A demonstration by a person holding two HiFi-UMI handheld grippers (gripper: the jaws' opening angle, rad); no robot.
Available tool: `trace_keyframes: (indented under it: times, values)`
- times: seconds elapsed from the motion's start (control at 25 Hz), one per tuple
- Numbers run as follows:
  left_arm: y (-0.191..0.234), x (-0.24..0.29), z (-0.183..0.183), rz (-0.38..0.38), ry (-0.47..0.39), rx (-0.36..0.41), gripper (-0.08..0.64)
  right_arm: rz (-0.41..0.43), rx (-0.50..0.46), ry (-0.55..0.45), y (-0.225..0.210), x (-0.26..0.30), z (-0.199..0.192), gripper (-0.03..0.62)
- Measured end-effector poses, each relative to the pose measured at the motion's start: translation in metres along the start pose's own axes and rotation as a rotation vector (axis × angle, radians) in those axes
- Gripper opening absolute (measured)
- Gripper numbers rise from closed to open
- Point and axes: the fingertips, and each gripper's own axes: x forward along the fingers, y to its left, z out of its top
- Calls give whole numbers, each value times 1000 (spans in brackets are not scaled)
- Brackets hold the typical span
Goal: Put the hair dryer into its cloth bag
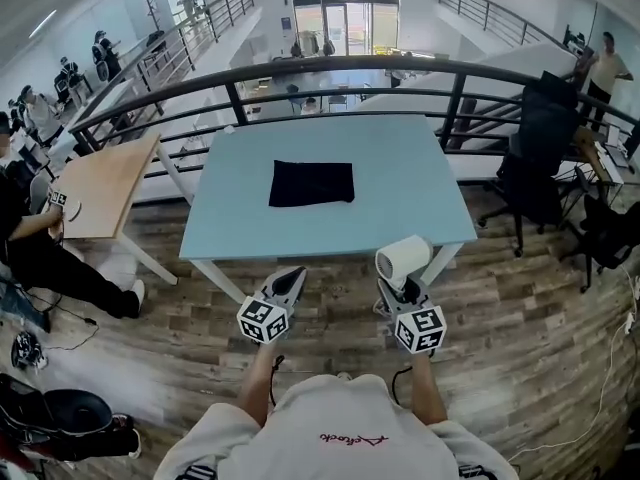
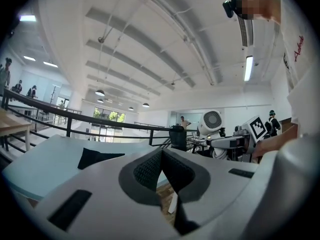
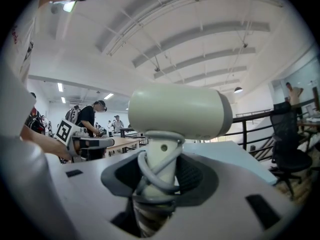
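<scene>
My right gripper (image 1: 400,288) is pinching the handle of the white hair dryer (image 1: 402,260). In the right gripper view the jaws stand partly apart with the pads pressed on either side of the handle, and a grey cord (image 3: 154,176) is looped round the handle between them. The dryer stands upright in that grip, with its barrel lying crosswise on top. In the left gripper view its round grilled end faces my other tool. My left gripper (image 1: 291,278) has its jaws pressed together on nothing, the two dark pads meeting in a point. Both tools sit side by side just off the near edge of the light blue table (image 1: 400,168), over the wood plank floor (image 1: 520,308) and close in front of my body, neither touching the tabletop. The black cloth bag (image 1: 311,183) lies flat near the middle of that table, well apart from both grippers and from the dryer. Past the table's far edge runs a dark metal railing (image 1: 330,68). A wooden table (image 1: 105,183) stands to the left with a person seated beside it, and a black office chair (image 1: 530,183) stands to the right.
</scene>
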Motion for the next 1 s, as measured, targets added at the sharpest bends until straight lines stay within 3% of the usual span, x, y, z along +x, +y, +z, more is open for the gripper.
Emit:
trace_keyframes:
  times: [0.48, 0.76, 1.0]
  values:
    - [29, -2, -15, 51, 23, -28, 6, 42, 20, 43, 2, 36, -12, 189]
    - [50, 24, -22, 32, 29, -46, 6, 44, 4, 64, -8, 65, -15, 189]
    - [91, 56, -19, 27, 23, -50, 6, 27, 23, 56, -29, 113, -9, 189]
